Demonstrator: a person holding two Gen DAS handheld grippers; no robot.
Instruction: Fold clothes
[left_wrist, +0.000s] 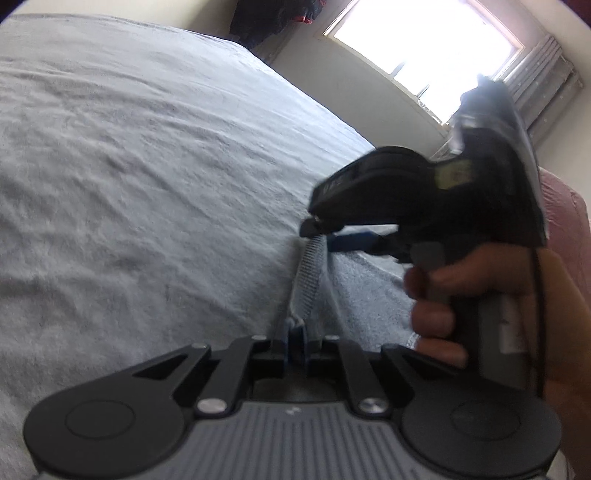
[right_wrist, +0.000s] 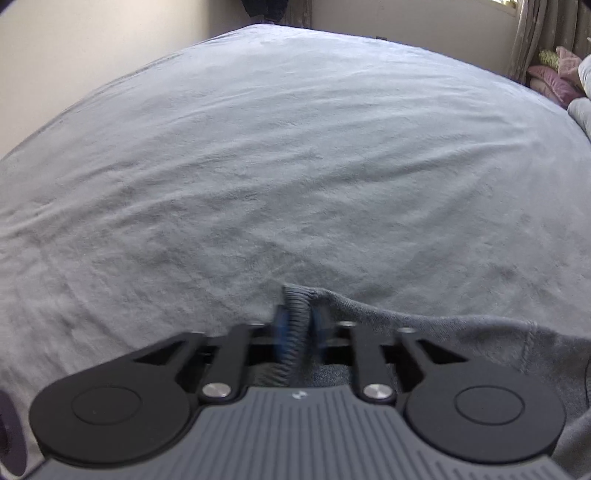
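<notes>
A grey garment (left_wrist: 369, 295) with a ribbed band (left_wrist: 308, 273) lies at the near edge of a bed. My left gripper (left_wrist: 295, 345) is shut on one end of that band, its blue pads pinched together. The band runs up to my right gripper (left_wrist: 321, 232), which a hand (left_wrist: 443, 314) holds beside it. In the right wrist view the ribbed band (right_wrist: 295, 321) stands between the two blue pads of my right gripper (right_wrist: 301, 326). The jaws stand apart, with a small gap on the right side. The rest of the garment (right_wrist: 480, 350) trails off to the right.
A light grey bedcover (right_wrist: 258, 166) spreads wide ahead of both grippers. A bright window (left_wrist: 424, 40) and curtain (left_wrist: 543, 96) lie past the bed, with dark clothes (left_wrist: 273, 18) hanging by the wall. Pillows (right_wrist: 554, 74) sit at the far right.
</notes>
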